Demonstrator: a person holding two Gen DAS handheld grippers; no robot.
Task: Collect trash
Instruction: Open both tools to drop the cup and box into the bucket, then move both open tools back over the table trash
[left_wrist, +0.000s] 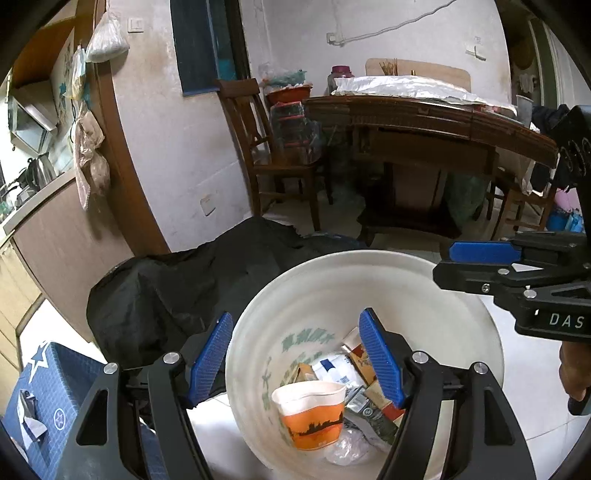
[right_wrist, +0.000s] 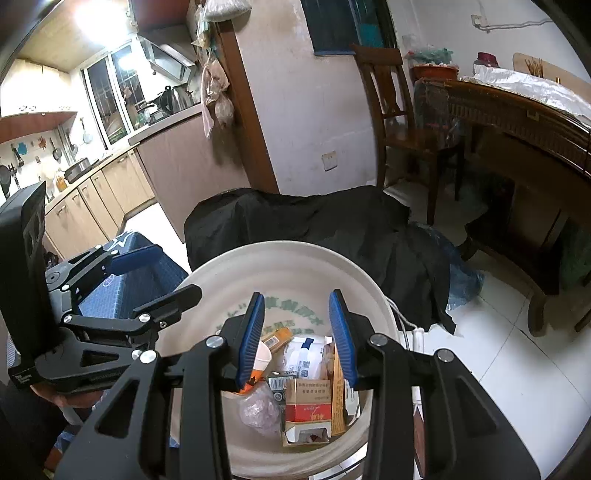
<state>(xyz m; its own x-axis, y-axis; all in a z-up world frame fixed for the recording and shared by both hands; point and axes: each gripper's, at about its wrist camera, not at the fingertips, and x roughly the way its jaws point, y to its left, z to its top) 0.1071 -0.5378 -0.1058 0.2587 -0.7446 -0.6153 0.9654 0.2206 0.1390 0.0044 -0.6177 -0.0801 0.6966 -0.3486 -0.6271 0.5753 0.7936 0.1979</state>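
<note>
A white bucket (left_wrist: 369, 266) stands on the floor below both grippers and holds trash: an orange and white paper cup (left_wrist: 310, 413), cigarette boxes (left_wrist: 365, 363), wrappers and clear plastic. My left gripper (left_wrist: 301, 354) is open and empty above the bucket's left side. In the right wrist view the bucket (right_wrist: 280, 258) holds a red and white cigarette box (right_wrist: 308, 400) and the cup (right_wrist: 263, 356). My right gripper (right_wrist: 297, 332) is open and empty over the bucket's middle. It also shows in the left wrist view (left_wrist: 484, 251) at right; the left gripper shows in the right wrist view (right_wrist: 147, 269).
A black cloth (left_wrist: 177, 288) covers something behind the bucket. A blue patterned box (left_wrist: 55, 398) stands left of it. A wooden chair (left_wrist: 258, 147) and a dark wooden table (left_wrist: 424, 122) stand behind. Kitchen cabinets (right_wrist: 96, 195) lie to the left. White tiled floor (right_wrist: 498, 350) lies to the right.
</note>
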